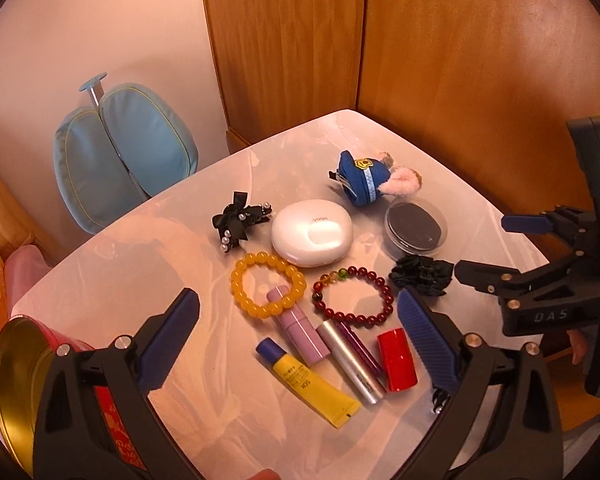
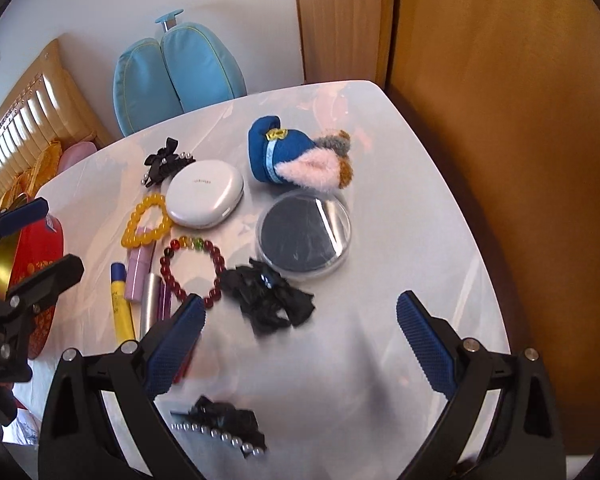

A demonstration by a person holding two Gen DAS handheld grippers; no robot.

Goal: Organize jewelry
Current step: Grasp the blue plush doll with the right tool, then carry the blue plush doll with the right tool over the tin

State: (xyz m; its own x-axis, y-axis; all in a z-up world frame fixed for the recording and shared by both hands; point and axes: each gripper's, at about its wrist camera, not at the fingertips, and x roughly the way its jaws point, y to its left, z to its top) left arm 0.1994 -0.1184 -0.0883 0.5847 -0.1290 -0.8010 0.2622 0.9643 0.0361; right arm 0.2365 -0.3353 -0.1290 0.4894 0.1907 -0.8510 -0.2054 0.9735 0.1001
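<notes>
A yellow bead bracelet (image 1: 267, 284) (image 2: 146, 222) and a dark red bead bracelet (image 1: 354, 294) (image 2: 192, 270) lie on the white table (image 1: 120, 280) (image 2: 400, 240). A black pearl bow clip (image 1: 238, 220) (image 2: 164, 162), a black scrunchie (image 1: 420, 274) (image 2: 270, 300) and a second black pearl clip (image 2: 224, 426) lie near them. My left gripper (image 1: 300, 336) is open and empty above the cosmetics. My right gripper (image 2: 300, 340) (image 1: 484, 246) is open and empty over the table, just past the scrunchie.
A white compact (image 1: 312, 236) (image 2: 206, 198), a round clear-lidded case (image 1: 416, 226) (image 2: 304, 234), a blue plush (image 1: 370, 176) (image 2: 296, 158), a yellow tube (image 1: 308, 380), pink, silver and red lipsticks (image 1: 396, 360). A red and gold tin (image 1: 16, 392) (image 2: 32, 264) stands at the left edge. A blue chair (image 1: 120, 160).
</notes>
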